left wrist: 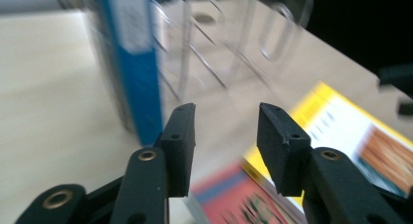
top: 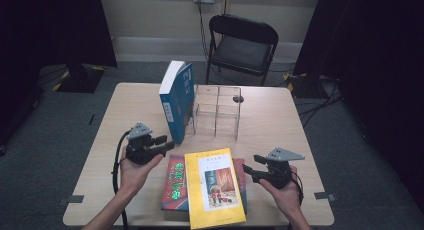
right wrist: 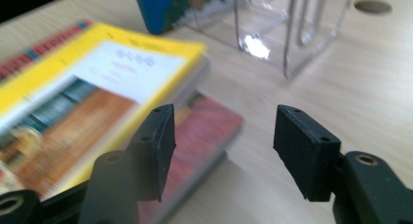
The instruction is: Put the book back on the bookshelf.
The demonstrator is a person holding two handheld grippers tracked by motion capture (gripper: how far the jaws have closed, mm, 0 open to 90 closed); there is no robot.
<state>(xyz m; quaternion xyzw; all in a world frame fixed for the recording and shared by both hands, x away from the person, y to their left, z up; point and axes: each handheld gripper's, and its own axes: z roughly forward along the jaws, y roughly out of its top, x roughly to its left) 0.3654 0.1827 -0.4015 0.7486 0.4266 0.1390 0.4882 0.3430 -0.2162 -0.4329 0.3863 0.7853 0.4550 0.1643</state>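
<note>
A blue book (top: 177,100) stands upright on the wooden table (top: 270,120), leaning against a clear acrylic divider rack (top: 217,110). At the front centre a yellow book (top: 215,187) lies flat on a red book (top: 175,182). My left gripper (top: 164,142) is held just left of the blue book's lower end, its jaws open and empty. In the left gripper view the gripper (left wrist: 226,112) points past the blue book (left wrist: 131,63) toward the rack (left wrist: 229,44). My right gripper (top: 251,166) hovers right of the stacked books. It is open (right wrist: 225,114) and faces the red book's corner (right wrist: 204,131).
A black folding chair (top: 242,40) stands behind the table's far edge. A dark round cable hole (top: 238,98) sits in the tabletop beside the rack. Bare wood lies to the far left and right of the books.
</note>
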